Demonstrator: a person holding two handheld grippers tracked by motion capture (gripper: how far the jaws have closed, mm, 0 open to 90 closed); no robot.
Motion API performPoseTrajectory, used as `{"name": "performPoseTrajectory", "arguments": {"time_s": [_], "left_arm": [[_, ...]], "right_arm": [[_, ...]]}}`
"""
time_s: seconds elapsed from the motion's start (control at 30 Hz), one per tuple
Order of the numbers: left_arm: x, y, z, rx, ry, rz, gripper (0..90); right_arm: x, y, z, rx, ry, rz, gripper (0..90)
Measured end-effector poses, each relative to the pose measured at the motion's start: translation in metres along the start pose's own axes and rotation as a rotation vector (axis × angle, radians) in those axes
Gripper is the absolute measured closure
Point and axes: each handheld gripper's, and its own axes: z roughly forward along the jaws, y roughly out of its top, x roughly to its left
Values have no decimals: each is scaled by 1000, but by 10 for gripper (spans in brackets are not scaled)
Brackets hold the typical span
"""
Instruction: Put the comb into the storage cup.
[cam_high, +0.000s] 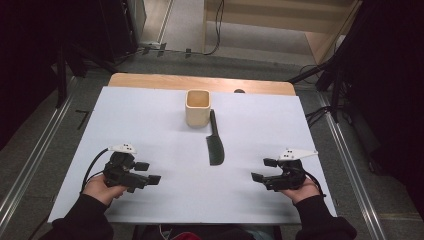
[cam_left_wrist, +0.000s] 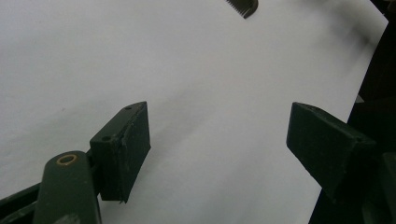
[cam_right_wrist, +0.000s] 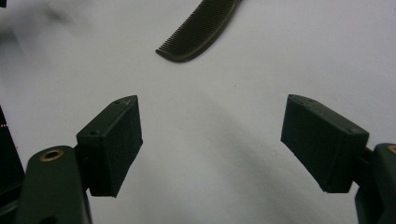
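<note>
A dark comb (cam_high: 215, 142) lies on the white sheet (cam_high: 150, 130) in the middle of the table, its handle pointing away toward a pale square cup (cam_high: 197, 107) that stands upright just behind it. My left gripper (cam_high: 148, 172) rests low at the near left, open, with nothing between its jaws; the comb's tip (cam_left_wrist: 243, 6) shows at the top of the left gripper view. At the near right my right gripper (cam_high: 264, 170) is open too, and bare sheet lies between its jaws. The comb's toothed end (cam_right_wrist: 198, 35) lies ahead of it in the right gripper view.
The white sheet covers a wooden table whose far edge (cam_high: 200, 82) shows behind the cup. Metal rails (cam_high: 30, 165) run along both sides of the table. Cables and dark stands lie on the floor beyond.
</note>
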Motion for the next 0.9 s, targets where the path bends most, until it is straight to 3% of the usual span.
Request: {"name": "performPoseTrajectory", "arguments": {"time_s": [0.9], "left_arm": [[1, 0, 1, 15, -7, 9, 221]], "right_arm": [[-1, 2, 3, 1, 22, -3, 189]]}}
